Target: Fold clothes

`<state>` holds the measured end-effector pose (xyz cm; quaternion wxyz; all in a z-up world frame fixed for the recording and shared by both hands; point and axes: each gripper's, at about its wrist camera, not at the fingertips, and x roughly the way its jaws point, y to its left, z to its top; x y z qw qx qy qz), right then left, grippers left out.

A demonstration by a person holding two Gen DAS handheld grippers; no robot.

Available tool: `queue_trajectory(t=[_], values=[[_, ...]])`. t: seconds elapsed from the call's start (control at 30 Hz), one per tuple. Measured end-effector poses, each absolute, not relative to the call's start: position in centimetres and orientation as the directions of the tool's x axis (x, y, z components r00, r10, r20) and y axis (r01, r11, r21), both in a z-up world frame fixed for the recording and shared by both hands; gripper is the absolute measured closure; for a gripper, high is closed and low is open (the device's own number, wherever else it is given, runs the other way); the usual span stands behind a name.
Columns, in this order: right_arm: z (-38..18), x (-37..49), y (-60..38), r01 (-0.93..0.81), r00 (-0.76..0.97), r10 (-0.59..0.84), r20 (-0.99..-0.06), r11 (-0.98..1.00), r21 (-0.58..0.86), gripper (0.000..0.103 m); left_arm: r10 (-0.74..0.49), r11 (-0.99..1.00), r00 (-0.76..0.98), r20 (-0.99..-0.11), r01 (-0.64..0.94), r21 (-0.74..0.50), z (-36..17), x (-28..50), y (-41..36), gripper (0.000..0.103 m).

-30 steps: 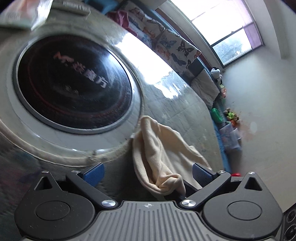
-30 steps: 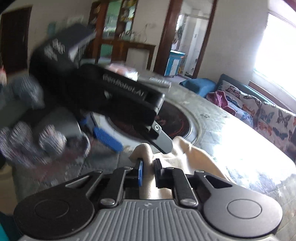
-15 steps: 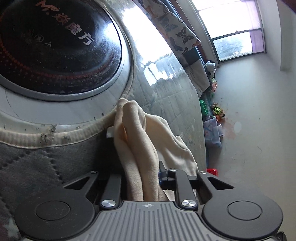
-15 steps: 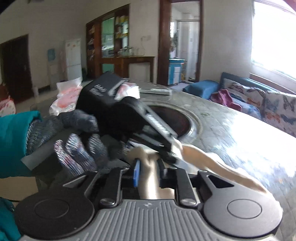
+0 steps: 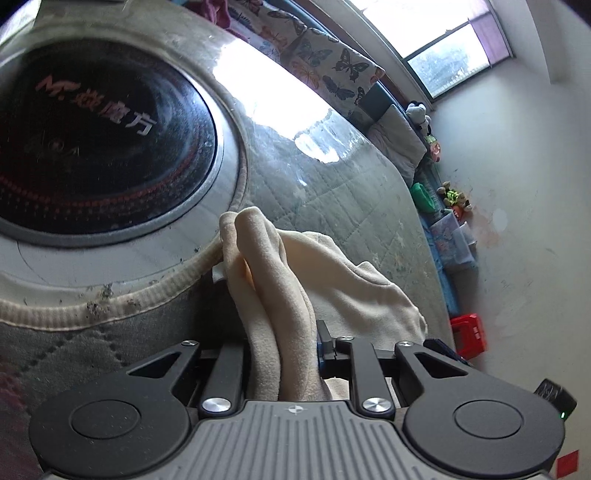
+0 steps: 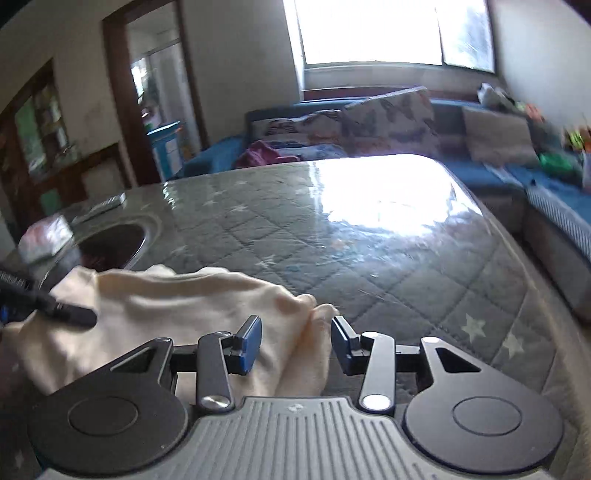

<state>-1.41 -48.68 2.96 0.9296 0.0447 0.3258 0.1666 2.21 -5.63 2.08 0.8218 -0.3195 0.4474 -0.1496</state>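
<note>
A: L gripper point(image 5: 280, 354)?
B: Clamped on a bunched fold of the cream garment point(image 5: 332, 280), fabric packed between its fingers. Rest of it spreads toward 2 o'clock on the quilted table cover point(image 5: 354, 206).
A: R gripper point(image 6: 295, 343)?
B: Jaws apart, blue pads point(image 6: 249, 343) each side of a cloth ridge; can't tell if touching. Garment point(image 6: 166, 302) runs to 9 o'clock, L gripper tip point(image 6: 55, 310) on it there.
A: Surroundings?
B: Round black cooktop point(image 5: 92, 147) at 10 o'clock in L wrist view, garment edge touching its pale rim. Sofa point(image 6: 480, 147) behind the table, window point(image 6: 369, 29) at 12.
</note>
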Motion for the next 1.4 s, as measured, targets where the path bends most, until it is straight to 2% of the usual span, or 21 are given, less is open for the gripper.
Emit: queue_trajectory(t=[0.17,0.23,0.27,0.37,0.5,0.63,0.77,0.93,1.07,1.1,1.17,1.2,1.23,1.4], values=[[1.3,0.2,-49.7,-0.243,0.728,0.364,-0.581,0.93,0.277,0.063,-0.503,0.792,0.565,-0.654,-0.003,-0.611,3.0,2.1,-6.8,0.083],[1.3,0.0,-49.8,-0.253,0.732,0.372,-0.571,0.926,0.279,0.084,-0.492,0.806,0.569,-0.659,0.012,-0.592,3.3,2.0,-7.3,0.083],[1.3,-0.2,-49.9,-0.258,0.736,0.378,-0.562,0.924,0.283,0.087,-0.487,0.813,0.571,-0.661,0.019,-0.582,3.5,2.0,-7.6,0.083],[1.9,-1.0,-50.0,-0.269,0.754,0.389,-0.529,0.918,0.291,0.091,-0.472,0.832,0.578,-0.666,0.043,-0.552,4.1,1.9,-8.4,0.085],[3.3,-2.1,-51.0,-0.249,0.797,0.359,-0.486,0.928,0.278,0.093,-0.513,0.826,0.568,-0.644,0.121,-0.551,5.2,3.1,-11.7,0.086],[5.1,-3.0,-53.6,-0.197,0.844,0.288,-0.452,0.951,0.239,0.093,-0.553,0.814,0.555,-0.622,0.198,-0.547,6.3,4.2,-15.1,0.086],[6.8,-3.4,-56.9,-0.118,0.882,0.186,-0.434,0.977,0.179,0.103,-0.592,0.796,0.538,-0.6,0.274,-0.54,7.4,5.4,-18.4,0.086],[8.2,-2.9,-61.8,0.01,0.896,0.059,-0.441,0.988,0.152,0.102,-0.595,0.798,0.52,-0.612,0.292,-0.528,7.1,6.3,-20.1,0.086],[6.8,-3.0,-63.7,0.032,0.87,0.078,-0.487,0.976,0.213,0.096,-0.59,0.804,0.506,-0.629,0.292,-0.518,6.5,6.9,-21.0,0.086],[6.1,-3.0,-63.7,0.026,0.862,0.094,-0.498,0.973,0.229,0.094,-0.588,0.805,0.503,-0.633,0.292,-0.516,6.3,7.1,-21.2,0.086],[4.7,-2.9,-63.6,0.02,0.846,0.123,-0.519,0.965,0.262,0.077,-0.585,0.808,0.496,-0.642,0.292,-0.511,6.0,7.4,-21.7,0.086],[4.0,-2.8,-63.5,0.021,0.839,0.137,-0.527,0.959,0.281,0.065,-0.584,0.81,0.492,-0.646,0.292,-0.509,5.9,7.6,-21.9,0.086],[3.2,-2.7,-63.4,0.021,0.831,0.15,-0.536,0.954,0.3,0.062,-0.582,0.811,0.489,-0.65,0.293,-0.506,5.8,7.8,-22.1,0.086],[0.7,-1.8,-63.0,0.009,0.801,0.209,-0.561,0.933,0.36,0.063,-0.563,0.826,0.477,-0.675,0.293,-0.482,5.0,8.1,-22.6,0.086]])
